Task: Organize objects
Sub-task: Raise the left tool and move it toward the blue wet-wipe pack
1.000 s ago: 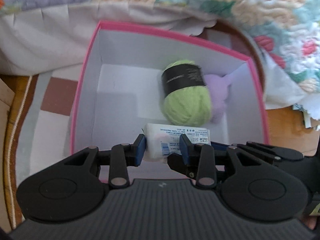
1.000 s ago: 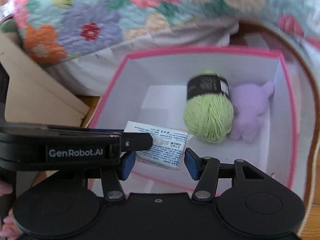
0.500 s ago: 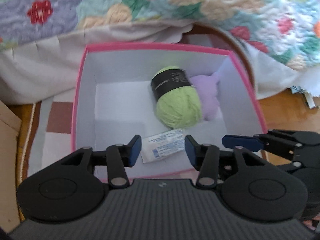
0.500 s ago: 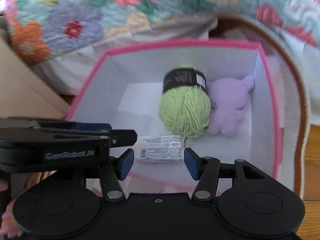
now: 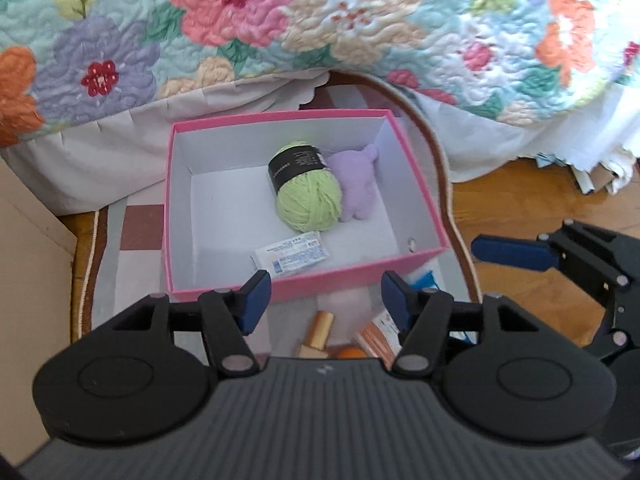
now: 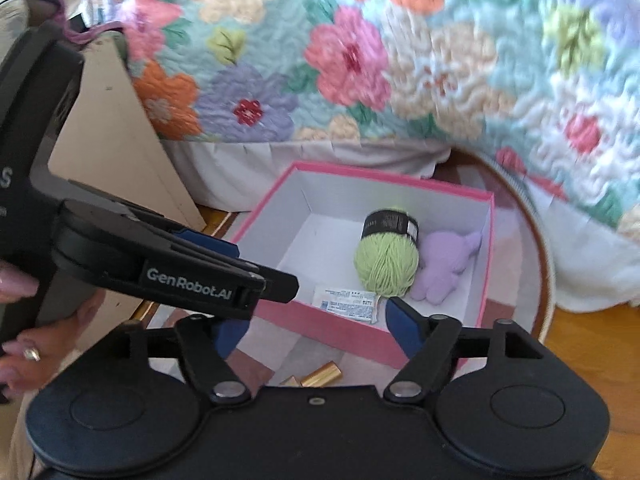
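Three things already sit in the pink box (image 5: pixel 416 184): the green yarn ball (image 5: pixel 308 196), the purple plush toy (image 5: pixel 358 188) right beside it, and the white packet (image 5: pixel 292 254) lying flat on the box floor, just ahead of my left gripper (image 5: pixel 324 294). I think that part is done. More things wait on the rug close under my grippers: a gold tube (image 5: pixel 320 326), an orange packet (image 5: pixel 378 338) and something blue that I cannot name. Those still need to go in.

My left gripper is spreading apart and nothing is between its fingers. My right gripper (image 6: pixel 312 326) is spreading too, and it is empty.

A second ago both grippers pinched the white packet low inside the box. Now they have let go and pulled up and back, so the box looks smaller and farther ahead.
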